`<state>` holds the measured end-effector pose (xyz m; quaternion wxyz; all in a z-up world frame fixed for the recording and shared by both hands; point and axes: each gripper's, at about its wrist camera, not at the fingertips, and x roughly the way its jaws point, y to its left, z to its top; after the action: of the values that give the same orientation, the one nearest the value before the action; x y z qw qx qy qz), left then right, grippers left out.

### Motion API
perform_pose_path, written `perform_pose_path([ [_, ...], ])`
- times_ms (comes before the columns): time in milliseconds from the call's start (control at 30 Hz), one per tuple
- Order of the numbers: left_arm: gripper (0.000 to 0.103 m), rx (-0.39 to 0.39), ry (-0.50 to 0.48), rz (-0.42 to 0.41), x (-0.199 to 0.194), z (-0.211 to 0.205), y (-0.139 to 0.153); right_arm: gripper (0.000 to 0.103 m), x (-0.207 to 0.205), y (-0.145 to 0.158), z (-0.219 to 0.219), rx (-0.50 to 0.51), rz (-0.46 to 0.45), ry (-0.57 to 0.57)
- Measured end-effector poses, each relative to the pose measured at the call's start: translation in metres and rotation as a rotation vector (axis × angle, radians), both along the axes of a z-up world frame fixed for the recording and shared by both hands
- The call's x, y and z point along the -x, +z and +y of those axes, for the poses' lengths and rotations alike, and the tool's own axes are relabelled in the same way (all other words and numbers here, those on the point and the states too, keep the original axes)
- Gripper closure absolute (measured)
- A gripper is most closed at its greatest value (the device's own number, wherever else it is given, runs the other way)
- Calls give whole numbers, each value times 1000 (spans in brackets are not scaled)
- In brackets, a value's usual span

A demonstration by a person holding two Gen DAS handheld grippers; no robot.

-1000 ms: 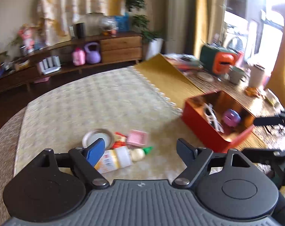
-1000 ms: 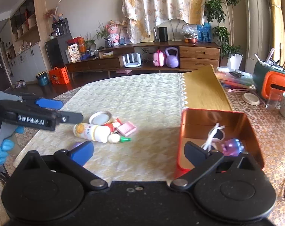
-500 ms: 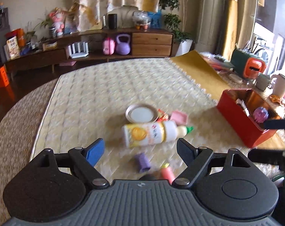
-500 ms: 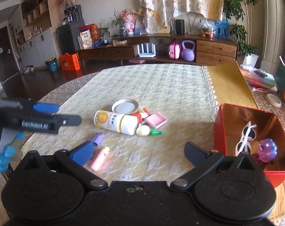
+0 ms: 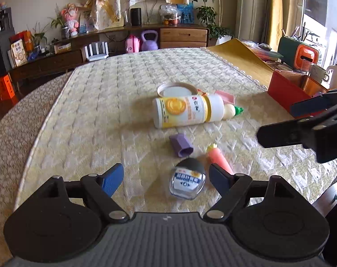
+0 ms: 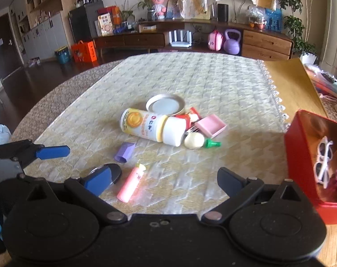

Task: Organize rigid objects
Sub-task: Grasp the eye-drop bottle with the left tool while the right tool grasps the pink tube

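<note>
A pile of small objects lies mid-table: a yellow-and-white bottle (image 5: 186, 111) (image 6: 152, 126) on its side, a round metal lid (image 5: 176, 90) (image 6: 165, 105), a pink box (image 6: 210, 125), a cream squeeze bottle with a green cap (image 6: 198, 141). Nearer lie a purple cap (image 5: 181, 144) (image 6: 125, 152), a pink tube (image 5: 219, 159) (image 6: 131, 183) and a small clear bottle with a dark cap (image 5: 187, 181). My left gripper (image 5: 166, 179) is open just over the small bottle. My right gripper (image 6: 165, 181) is open and empty above the pink tube. A red tin (image 6: 302, 142) (image 5: 286, 90) holds white sunglasses (image 6: 323, 161).
The round table wears a cream quilted cloth (image 6: 213, 80) with a yellow mat (image 6: 288, 82) at the right. An orange-green container and cups (image 5: 302, 54) stand beyond the tin. A low wooden sideboard (image 6: 190, 37) lines the far wall.
Both grippers have swung left, away from the red tin, and come nearer the pile. The small bottle, purple cap and pink tube have come into view close to the left gripper's fingers.
</note>
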<state>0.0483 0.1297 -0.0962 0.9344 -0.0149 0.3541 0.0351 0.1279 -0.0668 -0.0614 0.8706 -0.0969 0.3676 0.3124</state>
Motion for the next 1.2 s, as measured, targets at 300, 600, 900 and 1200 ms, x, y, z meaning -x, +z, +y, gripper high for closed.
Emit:
perform_pose_path([
  [300,19,8,15,3,-3,-1,-19,12,-13,-20,27,82,41,-24],
  [600,22,10,5,-7,-6,-4,-24,29,-23,-35,43,126,89,-36],
  [900,43,7,-19,-17,-9,-7,-24,58,-18,-42,59,177,81,5],
  [1200,60,-3,-26,-17,-13,-9,-23,85,-17,-41,52,176,70,2],
])
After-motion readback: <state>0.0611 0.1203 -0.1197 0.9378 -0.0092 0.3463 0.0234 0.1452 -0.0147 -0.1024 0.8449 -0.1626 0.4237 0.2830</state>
